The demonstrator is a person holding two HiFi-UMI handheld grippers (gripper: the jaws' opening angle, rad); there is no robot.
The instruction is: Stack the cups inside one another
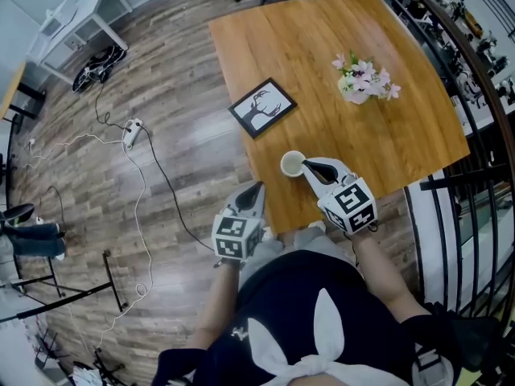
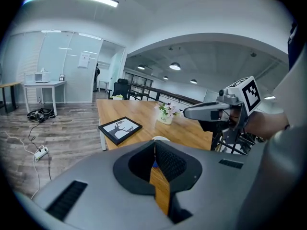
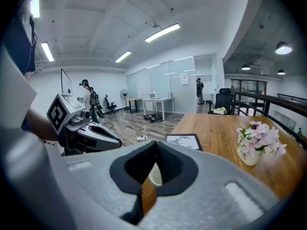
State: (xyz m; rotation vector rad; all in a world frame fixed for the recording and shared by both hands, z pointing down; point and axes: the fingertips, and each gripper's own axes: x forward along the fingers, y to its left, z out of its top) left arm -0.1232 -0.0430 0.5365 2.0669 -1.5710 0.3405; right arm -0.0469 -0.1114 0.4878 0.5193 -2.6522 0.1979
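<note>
A white cup (image 1: 292,164), seemingly one nested in another, stands near the wooden table's (image 1: 394,147) front edge. My right gripper (image 1: 306,166) sits just right of the cup's rim with its tips together and nothing visibly pinched. In the right gripper view the jaws (image 3: 155,147) meet, and the cup (image 3: 154,175) shows through the gap below them. My left gripper (image 1: 257,187) hovers at the table's front left edge, short of the cup, also shut and empty. The left gripper view shows its jaws (image 2: 154,145) touching, with the cup's rim (image 2: 161,139) just beyond.
A black-framed deer picture (image 1: 262,108) lies at the table's left side. A small vase of pink flowers (image 1: 364,80) stands at the far right. A black railing (image 1: 483,87) runs along the table's right. Cables and a power strip (image 1: 133,131) lie on the floor.
</note>
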